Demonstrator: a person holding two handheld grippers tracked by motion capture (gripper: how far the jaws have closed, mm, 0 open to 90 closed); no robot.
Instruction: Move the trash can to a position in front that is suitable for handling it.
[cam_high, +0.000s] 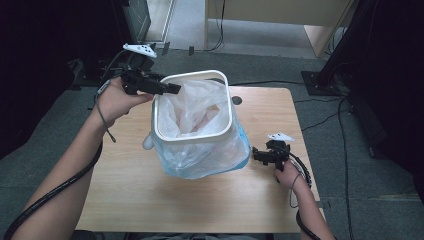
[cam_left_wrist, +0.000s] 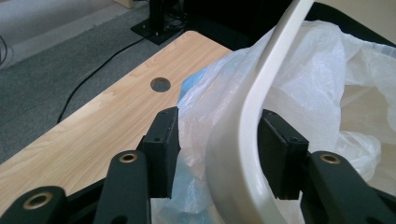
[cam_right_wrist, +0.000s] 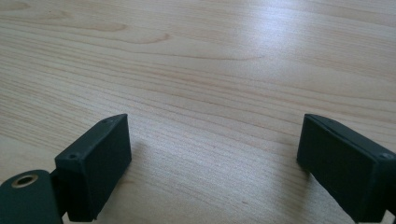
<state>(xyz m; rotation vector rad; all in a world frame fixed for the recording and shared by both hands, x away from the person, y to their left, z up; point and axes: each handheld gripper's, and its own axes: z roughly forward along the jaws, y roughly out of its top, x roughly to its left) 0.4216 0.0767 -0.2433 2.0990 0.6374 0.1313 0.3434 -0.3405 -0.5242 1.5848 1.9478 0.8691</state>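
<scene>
My left gripper (cam_left_wrist: 217, 154) at bin (cam_high: 192, 107) rim, near corner. Fingers (cam_left_wrist: 161, 149) half open, straddling rim (cam_left_wrist: 252, 107): one outside against bag (cam_left_wrist: 205, 107), other inside by rim's inner face. Can't tell if pads press; I read no firm grip. Bin stands mid surface (cam_high: 150, 195), liner draped over sides. My right gripper (cam_high: 260, 156) low beside bin, fingers (cam_right_wrist: 95, 168) wide open, nothing between, bare surface ahead.
</scene>
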